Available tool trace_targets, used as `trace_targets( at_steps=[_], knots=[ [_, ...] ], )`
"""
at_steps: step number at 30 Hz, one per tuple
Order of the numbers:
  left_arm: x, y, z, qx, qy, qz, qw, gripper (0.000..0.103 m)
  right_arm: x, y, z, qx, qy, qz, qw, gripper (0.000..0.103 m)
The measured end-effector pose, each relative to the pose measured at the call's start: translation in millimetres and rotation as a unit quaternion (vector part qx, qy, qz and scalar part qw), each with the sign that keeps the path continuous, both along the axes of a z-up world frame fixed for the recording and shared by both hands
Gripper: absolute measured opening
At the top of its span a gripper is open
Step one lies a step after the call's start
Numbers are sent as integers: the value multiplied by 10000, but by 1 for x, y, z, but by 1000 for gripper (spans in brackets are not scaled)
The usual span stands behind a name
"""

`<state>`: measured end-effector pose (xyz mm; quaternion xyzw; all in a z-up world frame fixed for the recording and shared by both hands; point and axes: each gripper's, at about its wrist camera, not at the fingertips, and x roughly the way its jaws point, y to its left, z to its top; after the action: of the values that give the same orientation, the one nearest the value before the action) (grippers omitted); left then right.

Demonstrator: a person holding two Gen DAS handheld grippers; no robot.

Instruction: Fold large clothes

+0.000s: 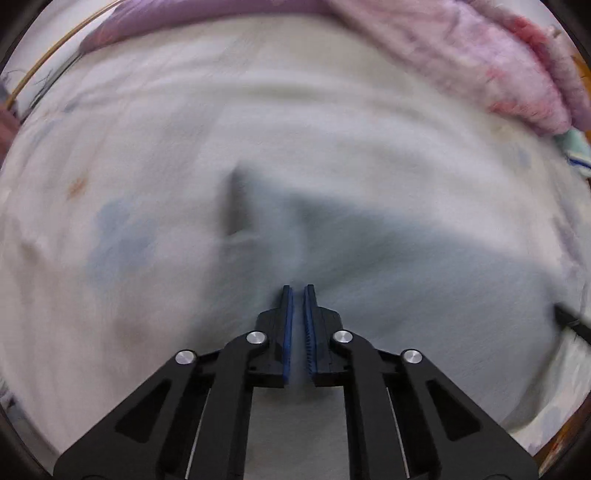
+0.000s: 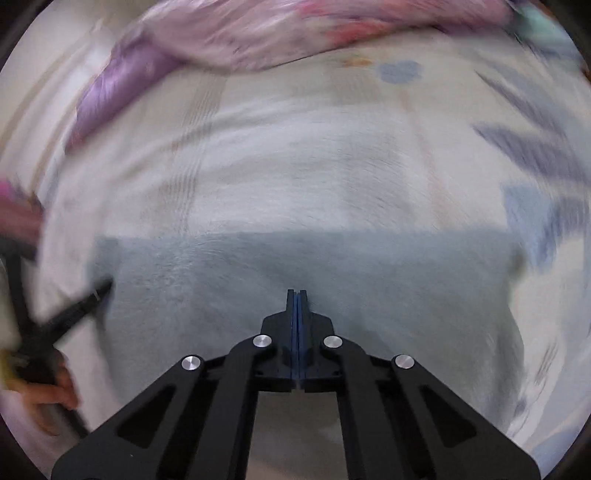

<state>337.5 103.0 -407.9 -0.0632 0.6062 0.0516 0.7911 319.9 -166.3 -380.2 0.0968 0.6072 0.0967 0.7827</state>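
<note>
Pale grey-blue soft fabric garment [image 2: 314, 273] is spread flat on the white floral-print bed sheet [image 2: 295, 155], below the crumpled pink-purple blanket [image 2: 258, 33]. Looks light and floppy, so I'd grab corners or hems. Left hand-held gripper [image 1: 298, 291] sits over the garment, jaws slightly parted with cloth seemingly pinched between. Right hand-held gripper [image 2: 297, 295] is closed tight; can't tell if it's holding fabric.

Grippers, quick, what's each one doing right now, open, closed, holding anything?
Left gripper: nearly closed, narrow gap, pinching the pale blue garment.
Right gripper: fully closed over the same garment; whether cloth is pinched cannot be told.
</note>
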Motion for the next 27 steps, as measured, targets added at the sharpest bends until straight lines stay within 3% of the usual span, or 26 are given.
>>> trace_targets(
  at_steps=[2, 3, 4, 7, 9, 12, 16, 21, 24, 27],
  knots=[
    [-25, 20, -3, -7, 306, 140, 9994, 6, -21, -40, -4, -31, 429, -482, 9979, 0],
    [-31, 23, -3, 31, 385, 149, 9991, 6, -32, -56, -10, -202, 664, -700, 9951, 4],
    [-40, 23, -5, 190, 604, 150, 9979, 7, -45, -69, -18, -472, 913, -838, 9912, 1],
    [-52, 20, -4, 136, 864, 304, 9957, 7, -78, -89, -33, -378, 1464, -1192, 9813, 4],
    [-56, 9, 8, -11, 743, 333, 9967, 7, -82, -77, -16, -254, 1271, -1083, 9856, 6],
    [-58, -27, 29, -318, 448, 38, 9985, 7, -77, -30, 19, 17, 749, -473, 9961, 6],
    [-56, -80, 22, -446, 491, -517, 9965, 7, -57, 22, 25, 434, 536, 49, 9976, 6],
    [-67, -100, -9, -417, 902, -535, 9936, 6, -63, 43, -11, 378, 1019, 206, 9939, 6],
    [-80, -93, -17, -586, 1129, -362, 9912, 7, -99, 28, -39, 188, 1639, 96, 9862, 7],
    [-88, -89, -16, -561, 1332, -312, 9890, 8, -122, 8, -41, 113, 1947, 3, 9808, 7]
  ],
)
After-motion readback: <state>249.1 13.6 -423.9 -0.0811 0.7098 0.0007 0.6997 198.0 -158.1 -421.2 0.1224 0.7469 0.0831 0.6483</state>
